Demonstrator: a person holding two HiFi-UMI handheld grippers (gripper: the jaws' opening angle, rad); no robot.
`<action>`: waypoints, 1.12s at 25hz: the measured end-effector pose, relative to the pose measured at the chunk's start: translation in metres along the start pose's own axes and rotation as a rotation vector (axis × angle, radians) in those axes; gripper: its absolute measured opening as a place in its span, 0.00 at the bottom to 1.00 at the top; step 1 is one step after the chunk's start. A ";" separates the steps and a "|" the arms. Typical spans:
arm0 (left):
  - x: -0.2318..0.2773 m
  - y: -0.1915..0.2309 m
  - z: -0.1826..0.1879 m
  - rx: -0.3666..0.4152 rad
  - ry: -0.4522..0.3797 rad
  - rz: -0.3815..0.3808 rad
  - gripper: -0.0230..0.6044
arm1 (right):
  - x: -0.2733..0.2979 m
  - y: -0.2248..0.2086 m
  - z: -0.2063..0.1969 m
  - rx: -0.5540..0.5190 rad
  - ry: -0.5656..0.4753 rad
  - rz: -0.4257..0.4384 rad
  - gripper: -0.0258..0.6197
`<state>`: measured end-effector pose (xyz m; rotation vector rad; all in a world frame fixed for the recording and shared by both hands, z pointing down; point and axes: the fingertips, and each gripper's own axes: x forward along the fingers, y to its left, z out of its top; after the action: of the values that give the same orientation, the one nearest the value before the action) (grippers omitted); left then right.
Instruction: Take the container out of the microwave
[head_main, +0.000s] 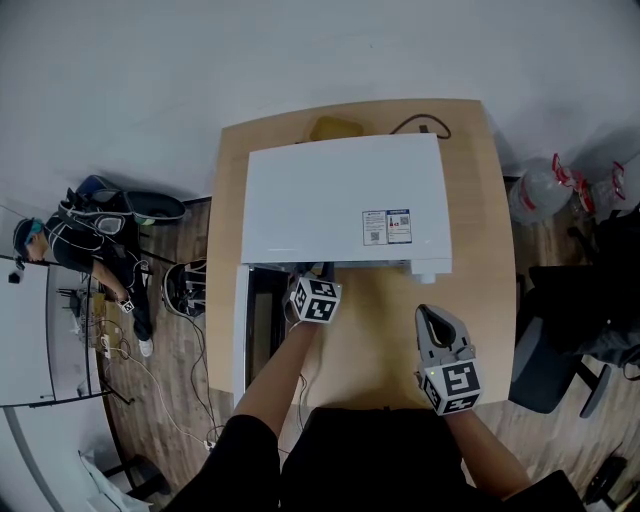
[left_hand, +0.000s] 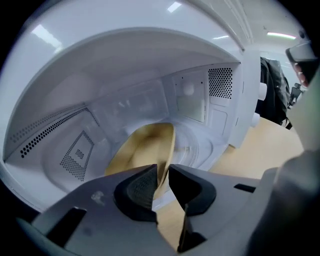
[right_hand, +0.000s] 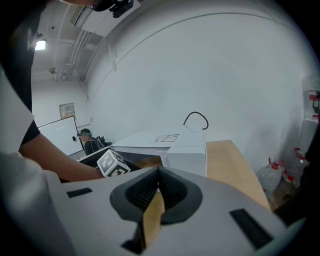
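right tool (right_hand: 159, 172) closed and empty; left tool (left_hand: 161, 175) pinches rim of tan container (left_hand: 142, 145) inside microwave (head_main: 345, 200).

Wooden table (head_main: 487, 215): white microwave (head_main: 345, 200) on top.

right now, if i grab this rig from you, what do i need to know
Left gripper: inside the white microwave, jaws shut on the rim of the tan bowl-shaped container.
Right gripper: shut, empty, above the wooden table.
Done: microwave door open, container gripped.
Left to do: draw the container out of the microwave.
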<state>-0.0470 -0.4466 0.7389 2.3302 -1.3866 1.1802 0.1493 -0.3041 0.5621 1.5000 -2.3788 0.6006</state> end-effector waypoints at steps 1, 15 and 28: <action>-0.002 0.001 0.000 0.003 -0.001 0.006 0.13 | -0.001 0.001 -0.001 0.001 0.000 0.000 0.13; -0.045 -0.012 0.000 0.002 -0.065 -0.014 0.08 | -0.027 0.027 0.001 -0.016 -0.036 0.008 0.13; -0.105 -0.039 -0.025 -0.043 -0.122 -0.041 0.08 | -0.064 0.053 -0.007 -0.049 -0.083 -0.021 0.13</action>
<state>-0.0548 -0.3433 0.6901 2.4247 -1.3805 1.0021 0.1288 -0.2295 0.5294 1.5558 -2.4172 0.4801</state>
